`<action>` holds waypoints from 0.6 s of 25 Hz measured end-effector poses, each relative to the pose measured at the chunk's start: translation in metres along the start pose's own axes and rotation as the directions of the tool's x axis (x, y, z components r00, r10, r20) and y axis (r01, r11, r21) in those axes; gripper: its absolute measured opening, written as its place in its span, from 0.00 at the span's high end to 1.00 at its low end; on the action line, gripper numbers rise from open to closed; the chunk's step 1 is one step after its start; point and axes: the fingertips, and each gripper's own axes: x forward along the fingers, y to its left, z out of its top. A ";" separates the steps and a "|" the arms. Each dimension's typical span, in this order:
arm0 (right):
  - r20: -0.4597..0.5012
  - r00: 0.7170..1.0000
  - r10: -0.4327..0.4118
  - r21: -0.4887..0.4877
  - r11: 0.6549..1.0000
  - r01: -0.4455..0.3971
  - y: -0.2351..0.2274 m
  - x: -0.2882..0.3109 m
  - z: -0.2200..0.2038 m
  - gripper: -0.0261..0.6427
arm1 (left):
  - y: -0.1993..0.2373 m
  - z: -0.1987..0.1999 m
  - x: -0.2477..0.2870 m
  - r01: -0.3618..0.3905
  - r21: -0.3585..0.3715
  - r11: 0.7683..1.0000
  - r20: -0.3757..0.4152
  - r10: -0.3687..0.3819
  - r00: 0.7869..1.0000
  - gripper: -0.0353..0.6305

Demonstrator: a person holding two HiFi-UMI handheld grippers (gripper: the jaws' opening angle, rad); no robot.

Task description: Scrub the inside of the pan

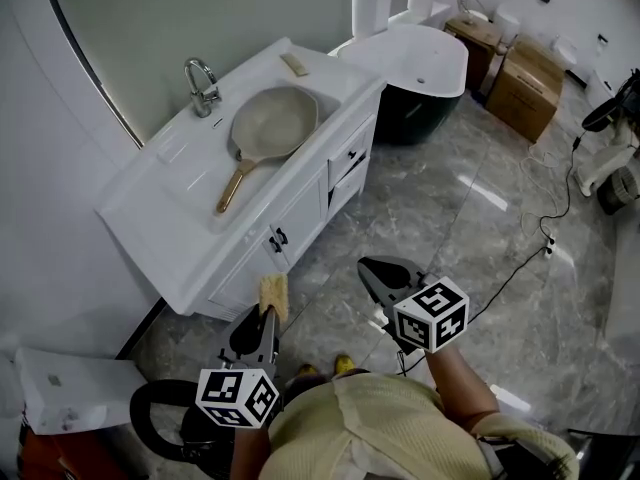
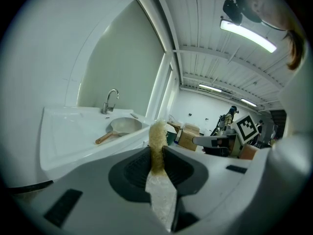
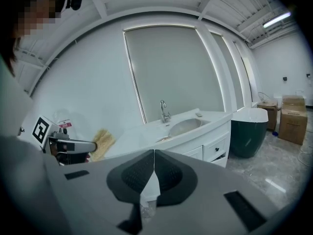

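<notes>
Position: the person stands on the grey marble floor [image 1: 480, 258], back from a white vanity [image 1: 180, 258].

Task item: the pan [image 1: 275, 120] lies in the vanity's sink basin, just below the chrome faucet [image 1: 203, 88]. Its pale inside faces up and its golden-brown handle reaches toward the front edge of the counter. No tool touches the pan; both grippers are well apart from it, over the floor.

Left gripper [image 1: 268, 313]: its own view shows the jaws clamped on a yellow scrub pad [image 2: 157, 141]. The pad stands upright between the dark jaw pads and projects past the tips. The head view confirms the scrub pad sticking out ahead of the gripper, toward the cabinet doors.

Right gripper [image 1: 372, 268]: its own view shows the jaws brought fully together, pad against pad, with nothing between them (only floor and vanity show beyond the tips). It is held beside the left gripper, a little further from the vanity.

Surroundings: a small tan block [image 1: 294, 64] sits on the counter's far corner. A bathtub [image 1: 420, 63] with a white rim and dark body stands beyond the vanity, with cardboard boxes [image 1: 525, 88] past it.
</notes>
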 end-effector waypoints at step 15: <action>-0.033 0.999 -0.002 -0.002 1.000 0.002 -0.025 0.019 -0.001 0.92 | 0.015 0.018 0.045 0.002 0.013 1.000 -0.008 -0.002 1.000 0.77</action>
